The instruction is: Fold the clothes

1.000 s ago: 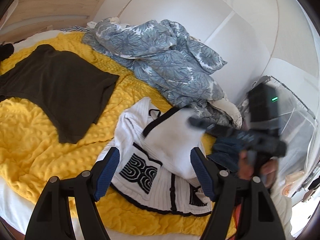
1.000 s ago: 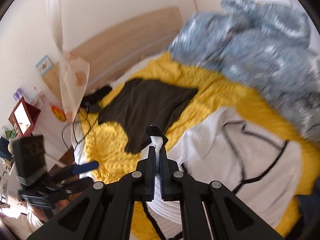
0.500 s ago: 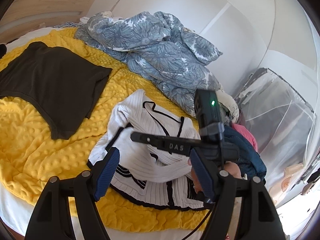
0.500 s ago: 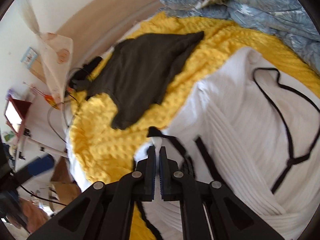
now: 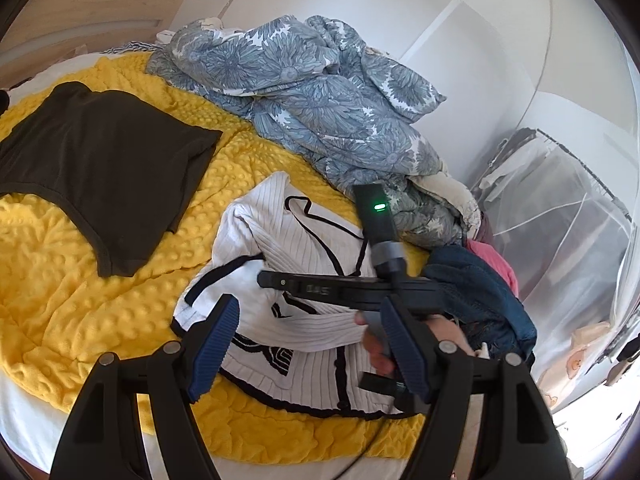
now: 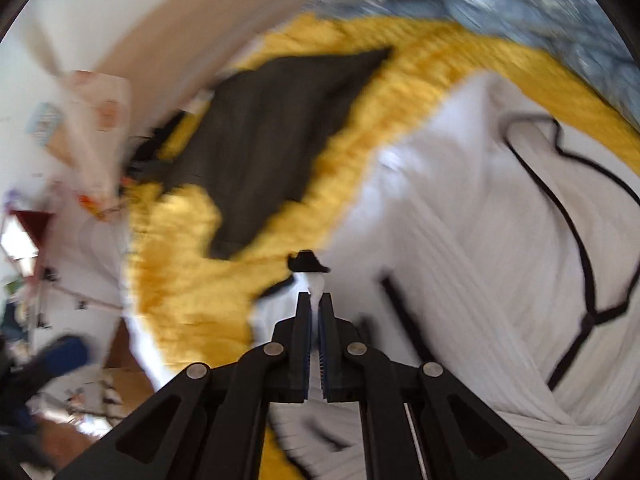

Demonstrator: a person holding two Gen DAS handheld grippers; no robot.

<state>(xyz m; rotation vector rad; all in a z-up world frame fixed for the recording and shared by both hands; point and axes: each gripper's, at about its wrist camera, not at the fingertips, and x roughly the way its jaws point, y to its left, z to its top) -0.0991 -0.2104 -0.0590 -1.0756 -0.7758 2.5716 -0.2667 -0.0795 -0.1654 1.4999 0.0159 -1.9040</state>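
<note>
Pinching ribbed white cardigan (image 6: 480,240) sleeve, right claw (image 6: 315,304) clamped; left claw (image 5: 308,344) spread wide, empty

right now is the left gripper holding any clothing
No, the left gripper hangs open above the white cardigan with nothing between its fingers.

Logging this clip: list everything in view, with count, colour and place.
Cardigan: one, white ribbed with black trim, on the blanket's near part.
Top: one, dark olive-brown, spread flat on the blanket, beside the cardigan.
Blanket: one, yellow bobbled, covering the bed.
Duvet: one, blue-grey floral, bunched by the wall.
Dark blue garment: one, beside the cardigan; something pink behind it.
Headboard: one, light wood.
Left tool: one, black with blue pads, open above the cardigan.
Right tool: one, black, shut on the cardigan's edge.
Hand: one, holding the right tool.
</note>
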